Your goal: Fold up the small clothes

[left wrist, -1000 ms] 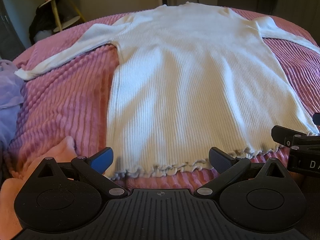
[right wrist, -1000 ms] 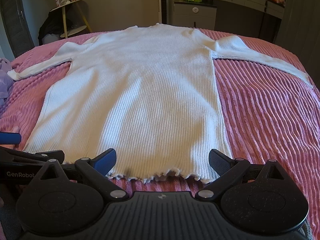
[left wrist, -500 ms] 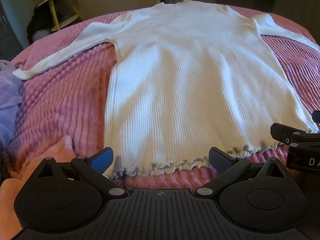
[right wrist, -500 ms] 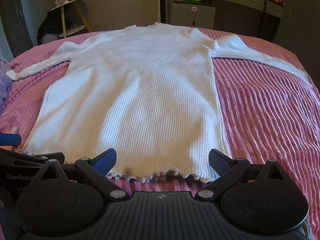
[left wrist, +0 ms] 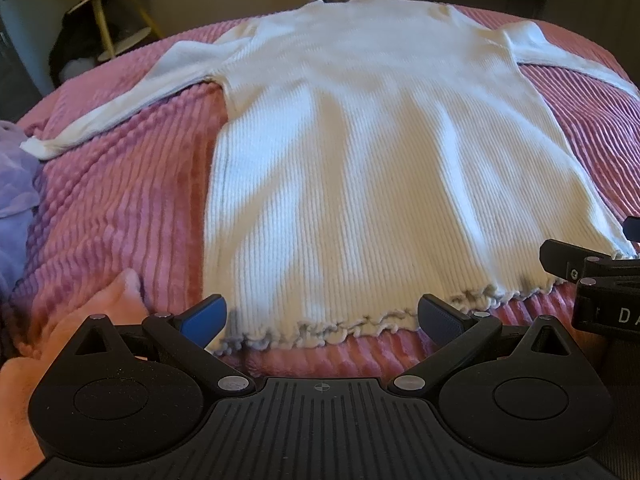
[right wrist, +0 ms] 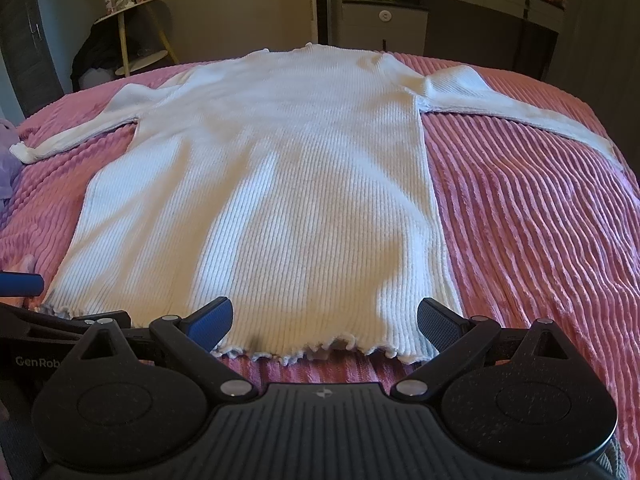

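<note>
Non-task items I see:
Pink ribbed bedspread [right wrist: 520,208]; lilac cloth [left wrist: 16,184] at left edge; side table [right wrist: 132,28]; grey dresser [right wrist: 384,20].

Right sleeve [left wrist: 568,62] cut off at edge; purple cloth [left wrist: 16,184] partly out of frame.

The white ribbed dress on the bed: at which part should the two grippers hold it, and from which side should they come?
Probably at the ruffled hem, one corner per gripper, coming from the near bed edge. The white dress lies flat, hem nearest, and the open left gripper and right gripper already face it.
</note>
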The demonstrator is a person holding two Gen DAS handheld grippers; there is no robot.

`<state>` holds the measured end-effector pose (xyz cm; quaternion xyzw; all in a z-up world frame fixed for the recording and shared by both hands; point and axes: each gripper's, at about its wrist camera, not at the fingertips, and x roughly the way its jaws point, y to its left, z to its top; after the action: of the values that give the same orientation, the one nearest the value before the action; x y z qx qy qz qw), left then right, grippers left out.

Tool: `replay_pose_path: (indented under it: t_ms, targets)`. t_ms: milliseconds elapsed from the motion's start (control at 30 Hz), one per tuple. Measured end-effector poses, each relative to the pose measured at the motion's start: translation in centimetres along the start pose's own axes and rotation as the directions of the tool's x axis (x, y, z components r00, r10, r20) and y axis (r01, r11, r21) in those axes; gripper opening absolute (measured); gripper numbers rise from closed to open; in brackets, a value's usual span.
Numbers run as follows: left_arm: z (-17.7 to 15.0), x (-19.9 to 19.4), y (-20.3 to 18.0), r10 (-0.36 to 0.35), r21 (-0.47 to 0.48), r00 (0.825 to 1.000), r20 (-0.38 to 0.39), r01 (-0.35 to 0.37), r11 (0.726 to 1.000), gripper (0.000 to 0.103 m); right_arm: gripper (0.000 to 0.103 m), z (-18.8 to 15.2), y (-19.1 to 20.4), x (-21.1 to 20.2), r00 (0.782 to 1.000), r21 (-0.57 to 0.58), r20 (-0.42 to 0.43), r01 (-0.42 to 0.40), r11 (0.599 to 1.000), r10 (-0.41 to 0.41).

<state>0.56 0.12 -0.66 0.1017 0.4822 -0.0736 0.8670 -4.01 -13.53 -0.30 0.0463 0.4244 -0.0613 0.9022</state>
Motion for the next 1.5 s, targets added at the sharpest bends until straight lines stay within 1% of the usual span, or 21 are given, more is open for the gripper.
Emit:
replay_pose_path:
  t_ms: [733, 1500]
  targets:
    - [-0.06, 0.24, -0.16, -0.008, 0.006, 1.000, -0.019, 0.008, 1.000, 0.103, 0.099, 0.04, -0.03, 0.01, 1.000, 0.001, -0.001, 0.000, 1.000, 0.000]
    - [0.05, 0.53, -0.12, -0.015, 0.010, 0.999, -0.033, 0.015, 1.000, 0.103, 0.099, -0.07, 0.04, -0.23, 1.000, 0.009, -0.005, -0.021, 1.000, 0.021]
